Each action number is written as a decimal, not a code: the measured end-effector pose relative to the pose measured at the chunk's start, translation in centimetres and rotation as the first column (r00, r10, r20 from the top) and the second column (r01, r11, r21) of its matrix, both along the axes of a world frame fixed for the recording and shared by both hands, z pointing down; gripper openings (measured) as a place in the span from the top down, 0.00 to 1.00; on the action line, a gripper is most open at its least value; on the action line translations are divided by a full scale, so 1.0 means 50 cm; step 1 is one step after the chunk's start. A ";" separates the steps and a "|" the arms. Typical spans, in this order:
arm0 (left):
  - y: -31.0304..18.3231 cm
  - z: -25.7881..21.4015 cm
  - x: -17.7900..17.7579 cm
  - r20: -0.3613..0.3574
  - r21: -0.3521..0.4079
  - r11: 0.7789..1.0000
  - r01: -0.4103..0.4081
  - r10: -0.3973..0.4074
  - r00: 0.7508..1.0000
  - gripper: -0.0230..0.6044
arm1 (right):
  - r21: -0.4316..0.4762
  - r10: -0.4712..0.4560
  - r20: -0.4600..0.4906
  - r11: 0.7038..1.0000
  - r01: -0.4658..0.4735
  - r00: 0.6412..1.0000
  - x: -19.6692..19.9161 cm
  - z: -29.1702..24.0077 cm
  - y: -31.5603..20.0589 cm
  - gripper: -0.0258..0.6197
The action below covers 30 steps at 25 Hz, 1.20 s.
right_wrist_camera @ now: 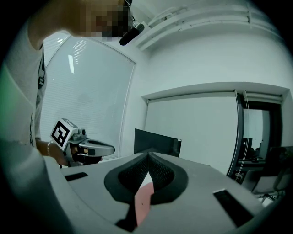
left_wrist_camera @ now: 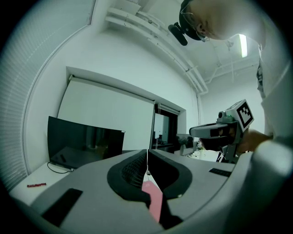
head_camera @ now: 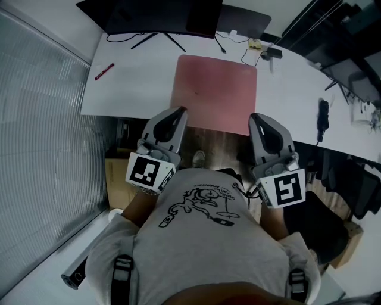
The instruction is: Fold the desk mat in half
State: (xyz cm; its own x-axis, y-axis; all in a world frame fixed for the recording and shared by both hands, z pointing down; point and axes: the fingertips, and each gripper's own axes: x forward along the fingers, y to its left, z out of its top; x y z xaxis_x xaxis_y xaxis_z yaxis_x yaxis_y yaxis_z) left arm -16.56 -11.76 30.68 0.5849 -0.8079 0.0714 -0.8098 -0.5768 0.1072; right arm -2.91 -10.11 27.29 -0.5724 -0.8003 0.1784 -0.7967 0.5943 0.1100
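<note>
Looking down on a wide white desk top, the biggest thing here. Below it in the head view, a light grey T-shirt with a black drawing on the front, worn by the person. Far across the desk, a flat black monitor screen on thin black legs.

Nearer, in the middle of the desk, a flat pink rectangular desk mat. Lies spread out in one layer, not yet folded. Reaches from near the monitor legs down to the desk's near edge.

Under that near edge, to the left, a brown cardboard box.

Holding the grey plastic left gripper, with its black-and-white marker cube, right at the mat's near left corner. Jaws closed, tips pressed together in the left gripper view. Only a thin slice of pink mat showing down through the gap behind the tips. Cannot tell whether the tips touch the mat.

Holding the matching grey right gripper at the mat's near right corner. Jaws closed there too, tips meeting, with a sliver of pink seen below them.

Off to the left on the desk, well apart from the mat, a small thin red pen.
</note>
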 end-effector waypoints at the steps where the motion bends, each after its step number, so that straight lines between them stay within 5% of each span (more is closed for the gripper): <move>1: -0.005 0.004 -0.004 -0.001 -0.003 1.000 0.000 0.000 1.000 0.92 | -0.002 0.004 -0.001 1.000 -0.004 1.000 -0.003 0.002 -0.004 0.95; 19: -0.052 0.181 -0.070 0.026 -0.133 0.989 0.060 -0.057 0.998 0.92 | 0.018 0.008 -0.007 1.000 -0.008 1.000 -0.015 0.006 -0.027 0.95; 30: -0.065 0.393 -0.125 0.071 -0.305 0.944 0.128 -0.112 0.991 0.86 | 0.031 -0.008 -0.005 0.999 0.008 1.000 -0.026 0.008 -0.043 0.95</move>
